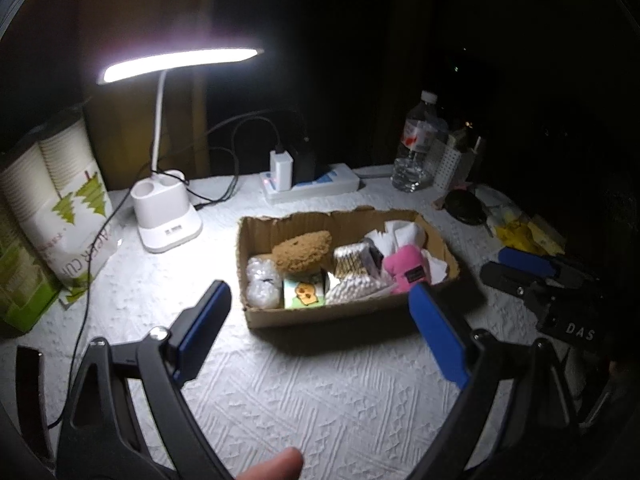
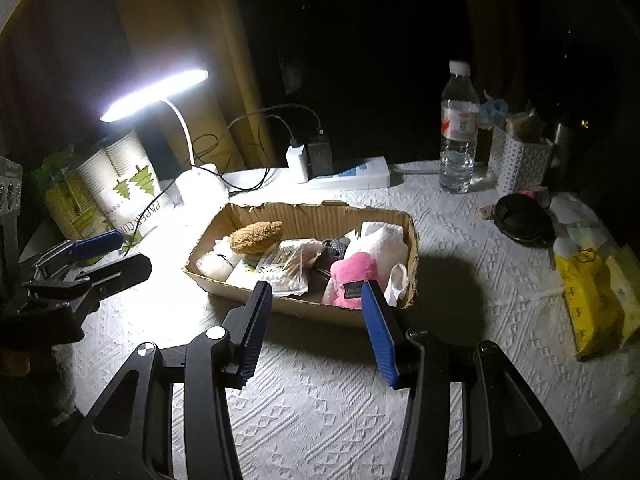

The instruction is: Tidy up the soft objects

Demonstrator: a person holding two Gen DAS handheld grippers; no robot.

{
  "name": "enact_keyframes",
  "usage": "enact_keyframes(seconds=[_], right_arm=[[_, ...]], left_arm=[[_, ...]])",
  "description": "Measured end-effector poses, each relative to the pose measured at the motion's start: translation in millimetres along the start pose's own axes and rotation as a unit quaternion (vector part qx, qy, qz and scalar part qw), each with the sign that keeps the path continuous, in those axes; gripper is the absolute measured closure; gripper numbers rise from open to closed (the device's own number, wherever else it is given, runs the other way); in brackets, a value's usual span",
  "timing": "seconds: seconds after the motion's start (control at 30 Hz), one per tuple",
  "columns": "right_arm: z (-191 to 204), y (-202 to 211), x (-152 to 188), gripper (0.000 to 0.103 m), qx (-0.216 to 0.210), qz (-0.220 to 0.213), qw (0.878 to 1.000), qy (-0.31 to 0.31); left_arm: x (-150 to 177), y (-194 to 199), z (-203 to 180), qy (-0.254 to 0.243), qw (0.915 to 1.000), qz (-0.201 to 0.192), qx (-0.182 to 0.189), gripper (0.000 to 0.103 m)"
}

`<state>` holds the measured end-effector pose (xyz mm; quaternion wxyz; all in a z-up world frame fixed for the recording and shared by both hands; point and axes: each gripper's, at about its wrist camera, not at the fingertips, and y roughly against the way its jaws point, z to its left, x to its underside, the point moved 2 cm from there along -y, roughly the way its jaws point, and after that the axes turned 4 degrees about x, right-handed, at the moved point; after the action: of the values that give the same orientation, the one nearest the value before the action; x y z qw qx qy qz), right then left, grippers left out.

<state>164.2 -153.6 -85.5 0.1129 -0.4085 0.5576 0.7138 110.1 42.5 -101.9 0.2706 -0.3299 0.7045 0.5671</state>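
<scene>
A: Soft stuff where?
B: All in cardboard box (image 2: 304,216) on tabletop (image 2: 320,400), pink plush (image 2: 352,272) incl; looks sorted.
A: Hand-held grippers?
B: Left hand-held gripper (image 1: 320,304) wide, right hand-held gripper (image 2: 316,304) half-open; both empty.

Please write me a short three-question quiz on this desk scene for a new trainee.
1. True or false: the pink plush toy lies inside the cardboard box.
2. Which is lit? A) the desk lamp B) a candle C) a ceiling light
3. Fill in: both the left gripper and the right gripper hold ____.

Key
1. True. It sits at the box's right end, beside the bag of cotton swabs.
2. A. The desk lamp shines over the white tablecloth.
3. Nothing. Both stand open and empty above the cloth, in front of the box.
</scene>
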Motion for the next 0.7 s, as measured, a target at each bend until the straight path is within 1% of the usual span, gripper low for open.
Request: enact_keyframes(seconds=[0.13, 0.23, 0.33, 0.43, 0.7], right_arm=[[2.4, 14.3, -2.6, 0.054, 0.01, -0.013, 1.0, 0.003], [4.2, 26.0, -6.7, 0.054, 0.019, -0.023, 1.0, 0.005], [6.4, 38.7, -11.3, 0.052, 0.024, -0.037, 0.999, 0.01], [8.7, 50.6, -15.2, 0.045, 0.026, -0.048, 0.998, 0.012], [11.8, 77.2, -23.5, 0.044, 0.034, -0.074, 0.997, 0.018]], left_arm=[[-3.3, 11.9, -4.3, -0.004, 0.9999, -0.009, -0.009, 0.011], [-7.5, 22.2, -10.2, -0.012, 0.9995, -0.016, -0.025, 0.011], [-11.8, 32.1, -14.3, -0.012, 0.9994, -0.026, -0.017, 0.011], [-16.7, 44.6, -19.9, -0.016, 0.999, -0.04, -0.015, 0.011], [-29.1, 72.8, -29.1, -0.022, 0.9973, -0.069, -0.01, 0.011]])
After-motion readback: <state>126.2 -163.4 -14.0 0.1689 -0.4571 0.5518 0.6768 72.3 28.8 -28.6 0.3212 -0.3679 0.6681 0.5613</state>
